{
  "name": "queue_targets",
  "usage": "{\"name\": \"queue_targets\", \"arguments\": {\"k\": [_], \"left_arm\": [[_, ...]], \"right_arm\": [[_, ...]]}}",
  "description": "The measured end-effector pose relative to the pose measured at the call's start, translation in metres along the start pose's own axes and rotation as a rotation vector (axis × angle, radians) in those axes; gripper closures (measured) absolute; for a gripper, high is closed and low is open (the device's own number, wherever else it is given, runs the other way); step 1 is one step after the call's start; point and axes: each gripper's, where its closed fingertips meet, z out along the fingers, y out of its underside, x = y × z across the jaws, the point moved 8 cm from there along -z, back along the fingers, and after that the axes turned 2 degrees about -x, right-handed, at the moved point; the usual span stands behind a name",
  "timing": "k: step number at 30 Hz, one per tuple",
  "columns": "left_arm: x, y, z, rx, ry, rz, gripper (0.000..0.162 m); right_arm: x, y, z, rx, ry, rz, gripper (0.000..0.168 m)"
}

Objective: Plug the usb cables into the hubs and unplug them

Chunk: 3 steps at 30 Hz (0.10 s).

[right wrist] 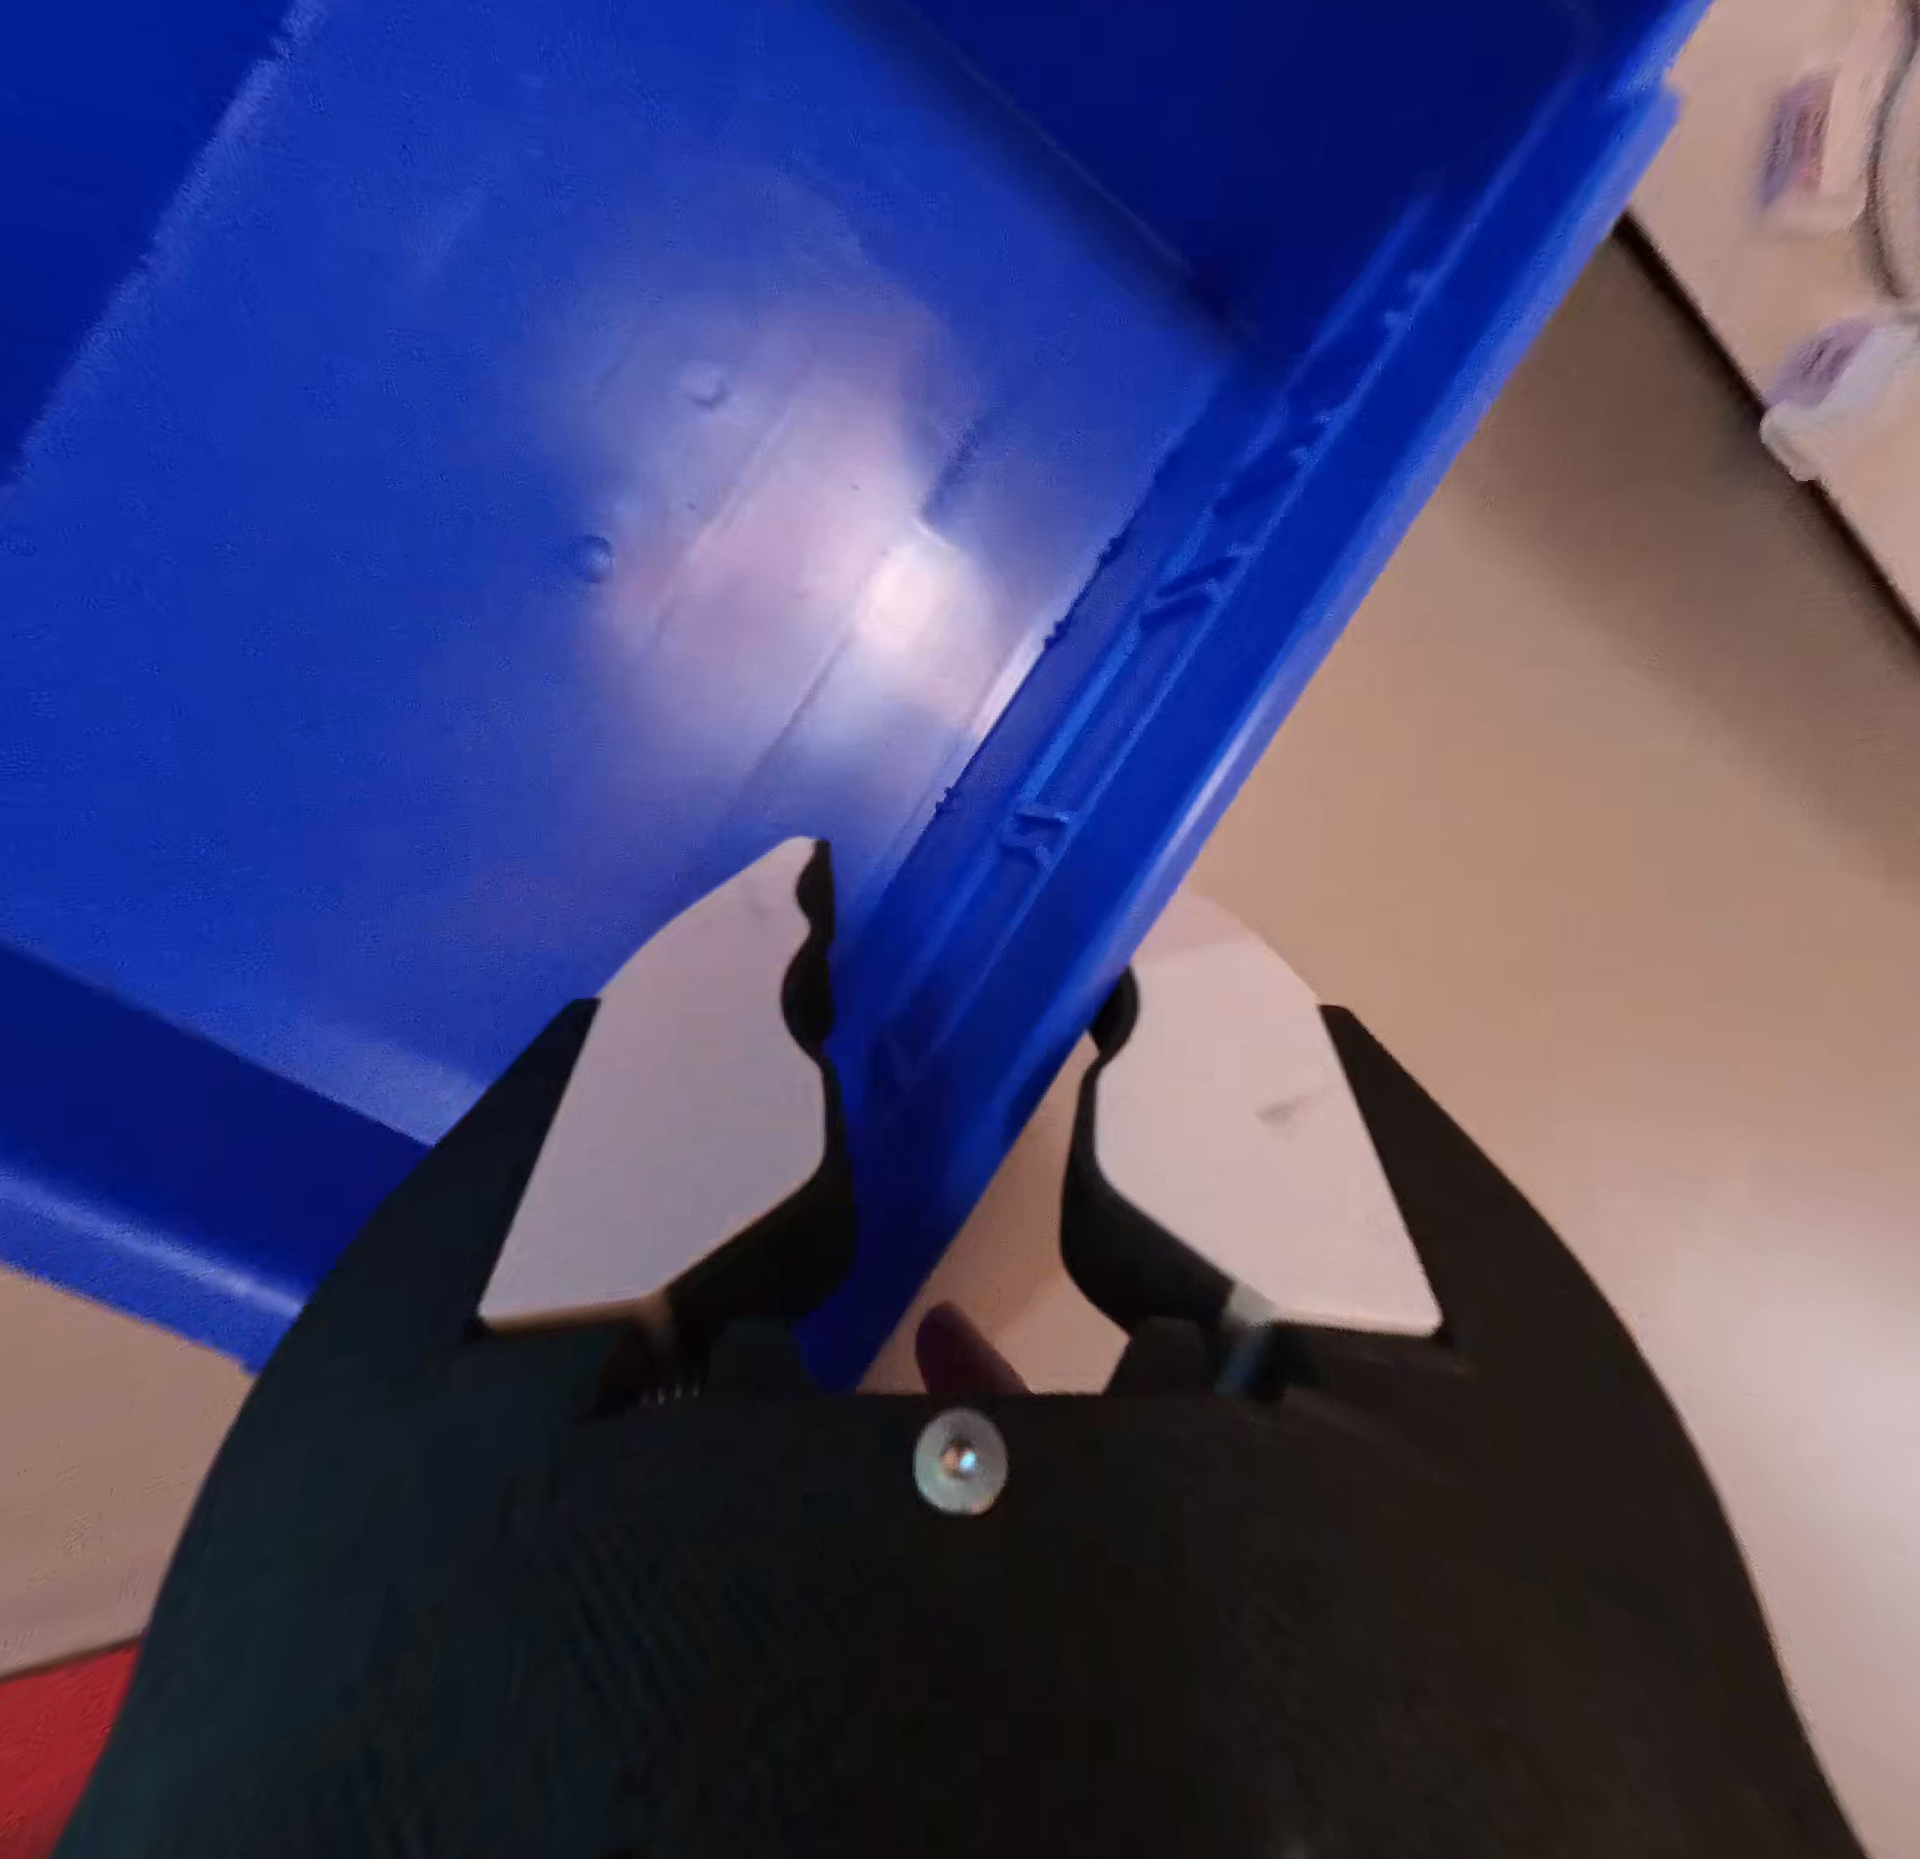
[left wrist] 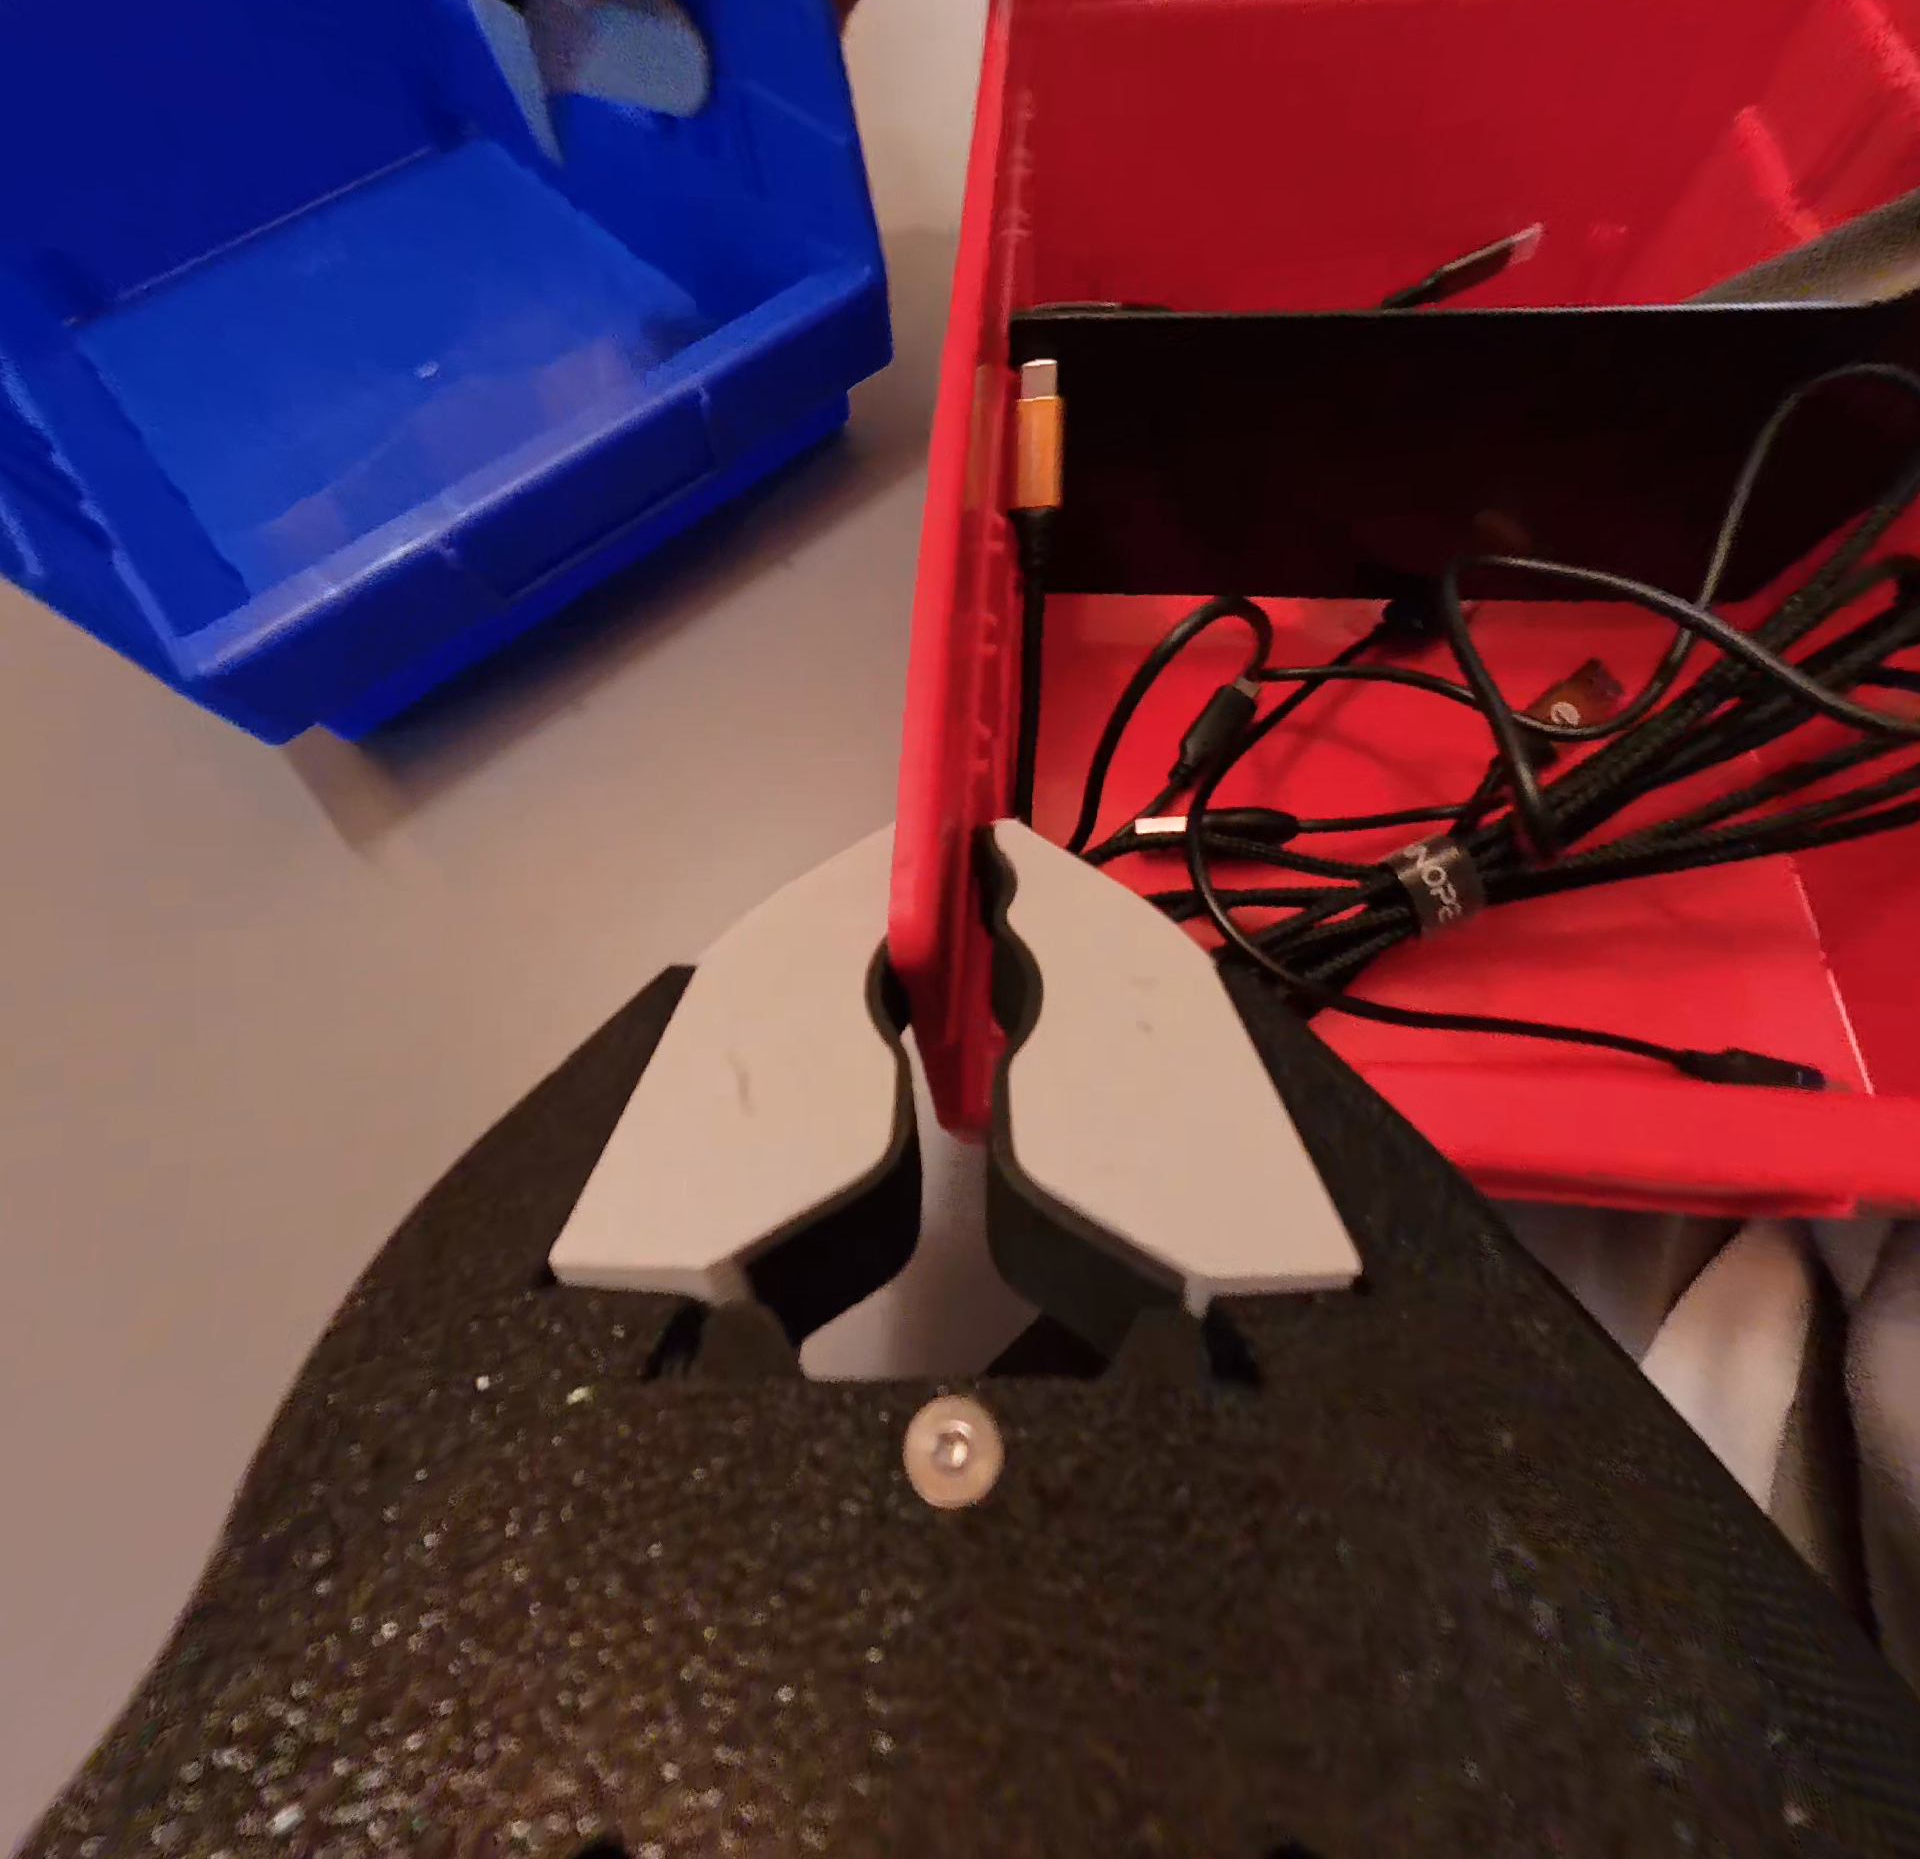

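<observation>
While the left tongs (left wrist: 940,936) straddle the near corner of the red plastic bin (left wrist: 1455,126), one grey finger sits outside the side wall on the pale desk (left wrist: 312,926) and the other sits inside; the jaws are closed down onto that thin wall, gripping it. Inside the red bin, a black divider panel (left wrist: 1403,448) stands across the floor. In front of it lies a loose bundle of black braided usb cables (left wrist: 1558,853) tied with a dark strap, their plugs spread over the red floor, and one orange-sleeved plug (left wrist: 1037,433) stands upright against the left wall, touching the divider's end. No hub can be told apart in either view.

A strip of bare desk separates the red bin from the blue plastic bin (left wrist: 436,355), which sits to the left and farther off; this gap is the main open room. The blue bin's floor shows nothing on it. At its far wall the right tongs (left wrist: 603,53) appear blurred, reaching in from above.

From the right wrist view, the right tongs (right wrist: 966,968) bracket the blue bin's rim (right wrist: 1299,583), one finger inside the bin, the other outside over the desk. The jaws stand partly open around the ribbed rim; whether they actually pinch it cannot be told. Both tools point forward and down.
</observation>
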Motion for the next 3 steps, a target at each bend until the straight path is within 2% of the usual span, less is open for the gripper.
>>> {"name": "queue_targets", "arguments": {"k": [3], "left_arm": [[0.0016,-0.0016,0.0008,-0.019,-0.031,-0.018,0.153]], "right_arm": [[0.0039,-0.0017,0.0072,0.034,-0.029,0.119,0.146]]}}
